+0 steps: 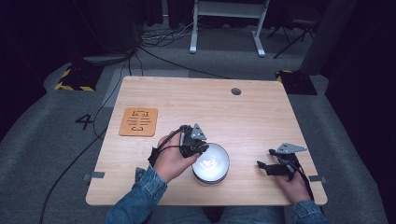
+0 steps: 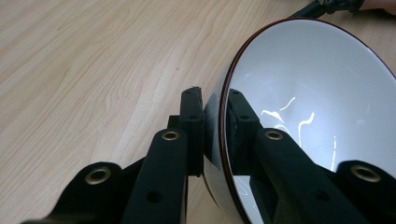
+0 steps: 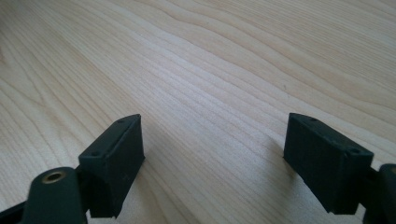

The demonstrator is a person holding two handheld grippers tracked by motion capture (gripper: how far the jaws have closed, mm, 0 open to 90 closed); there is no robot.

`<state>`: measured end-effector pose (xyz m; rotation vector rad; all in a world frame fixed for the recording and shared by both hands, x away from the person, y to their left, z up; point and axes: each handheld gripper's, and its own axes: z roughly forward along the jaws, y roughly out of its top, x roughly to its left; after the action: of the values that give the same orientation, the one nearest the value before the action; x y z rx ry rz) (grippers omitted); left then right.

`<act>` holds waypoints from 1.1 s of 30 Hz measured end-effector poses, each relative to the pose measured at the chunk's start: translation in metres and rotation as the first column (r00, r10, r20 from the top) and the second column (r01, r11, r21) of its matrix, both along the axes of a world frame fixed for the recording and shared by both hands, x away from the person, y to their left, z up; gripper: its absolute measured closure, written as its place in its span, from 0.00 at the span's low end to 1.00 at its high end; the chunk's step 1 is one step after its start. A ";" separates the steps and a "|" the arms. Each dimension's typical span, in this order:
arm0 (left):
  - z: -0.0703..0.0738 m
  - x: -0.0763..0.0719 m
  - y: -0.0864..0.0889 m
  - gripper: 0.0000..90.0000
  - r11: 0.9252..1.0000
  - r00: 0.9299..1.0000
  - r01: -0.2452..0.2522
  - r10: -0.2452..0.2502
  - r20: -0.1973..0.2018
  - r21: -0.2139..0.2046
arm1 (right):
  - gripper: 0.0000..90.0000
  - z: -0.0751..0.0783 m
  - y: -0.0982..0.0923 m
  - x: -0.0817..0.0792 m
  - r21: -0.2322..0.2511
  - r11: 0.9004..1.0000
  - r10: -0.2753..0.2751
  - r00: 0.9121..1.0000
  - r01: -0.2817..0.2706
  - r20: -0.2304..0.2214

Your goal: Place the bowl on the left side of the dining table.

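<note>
A white bowl (image 1: 212, 163) with a dark outside and a thin brown rim stands on the wooden table (image 1: 201, 107) near its front edge. My left gripper (image 1: 198, 150) is at the bowl's left rim and is shut on it. In the left gripper view one pad presses the dark outer wall and the other the white inside of the bowl (image 2: 317, 93), with my left gripper (image 2: 215, 116) astride the rim. My right gripper (image 1: 262, 167) rests low at the front right of the table, open. Its pads (image 3: 116, 154) stand wide apart over bare wood, my right gripper (image 3: 212, 154) holding nothing.
An orange-brown square mat (image 1: 138, 122) with cut-out slots lies at the table's left. A round grey grommet (image 1: 236, 91) sits near the far edge. Cables and a white desk frame (image 1: 226, 23) are on the floor beyond.
</note>
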<state>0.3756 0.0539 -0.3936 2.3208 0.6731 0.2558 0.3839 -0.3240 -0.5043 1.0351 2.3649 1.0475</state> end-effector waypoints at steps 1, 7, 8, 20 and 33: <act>0.000 0.000 -0.002 0.89 1.000 1.000 -0.011 0.011 0.000 -0.016 | 0.22 0.000 0.000 0.000 -0.001 1.000 0.003 1.000 -0.003 -0.001; 0.003 0.000 -0.001 0.90 1.000 1.000 -0.012 0.012 -0.005 0.000 | 0.22 0.000 0.000 0.000 -0.001 1.000 0.002 1.000 -0.002 -0.002; 0.003 0.000 -0.001 0.90 1.000 1.000 -0.010 0.010 -0.011 -0.001 | 0.22 0.000 0.000 0.000 -0.001 1.000 0.001 1.000 -0.001 0.000; 0.026 -0.002 0.001 0.90 1.000 0.999 0.030 -0.030 -0.031 -0.006 | 0.22 0.000 0.000 0.000 0.000 1.000 0.001 1.000 -0.001 -0.001; 0.058 0.003 0.003 0.90 0.999 0.999 0.044 -0.044 -0.005 -0.003 | 0.22 0.000 0.000 0.000 -0.001 1.000 -0.001 1.000 0.001 -0.001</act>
<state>0.3787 0.0573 -0.3351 2.3317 0.6234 0.2282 0.3837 -0.3241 -0.5041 1.0367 2.3658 1.0453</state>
